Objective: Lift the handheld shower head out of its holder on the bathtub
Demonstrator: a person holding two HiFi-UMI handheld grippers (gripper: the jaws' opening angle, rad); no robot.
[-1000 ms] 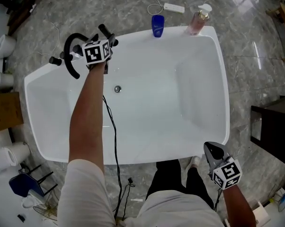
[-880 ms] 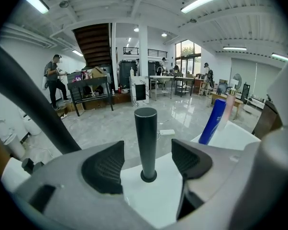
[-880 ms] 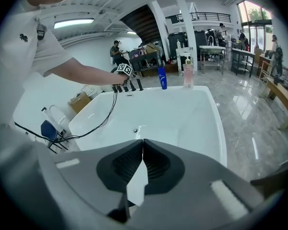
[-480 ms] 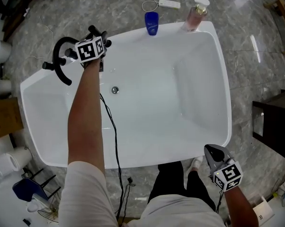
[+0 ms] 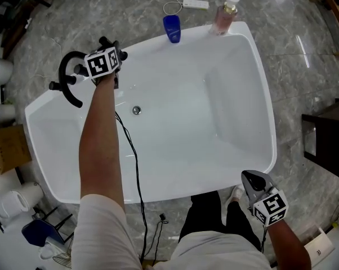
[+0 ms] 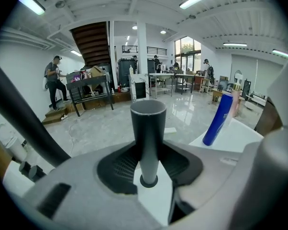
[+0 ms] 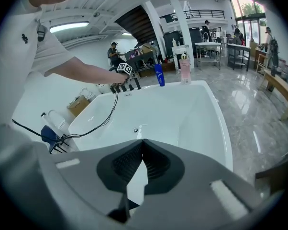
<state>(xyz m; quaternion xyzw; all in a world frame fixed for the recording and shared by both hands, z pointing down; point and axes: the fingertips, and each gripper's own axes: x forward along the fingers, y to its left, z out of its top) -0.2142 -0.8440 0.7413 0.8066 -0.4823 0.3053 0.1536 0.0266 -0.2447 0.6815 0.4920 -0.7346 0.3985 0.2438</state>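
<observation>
The black shower head handle (image 6: 148, 138) stands upright as a round tube on the tub's far-left rim, beside a black curved spout (image 5: 65, 72). My left gripper (image 6: 149, 163) reaches over the white bathtub (image 5: 259, 94). Its jaws are closing, with the pads against both sides of the handle. In the head view the marker cube hides most of the left gripper (image 5: 107, 48) and the handle. My right gripper (image 5: 248, 176) hangs at the tub's near-right edge. It is shut and empty, and it points across the basin in the right gripper view (image 7: 142, 145).
A blue bottle (image 5: 171, 27) and a pink pump bottle (image 5: 223, 14) stand on the far rim. A white power strip (image 5: 195, 4) lies on the floor behind. A black cable (image 5: 130, 145) crosses the basin near the drain (image 5: 136, 110). A dark cabinet (image 5: 327, 145) stands at the right.
My left gripper has edged a little further onto the black fittings at the rim. The head view has shifted slightly. The right gripper has stayed where it was.
</observation>
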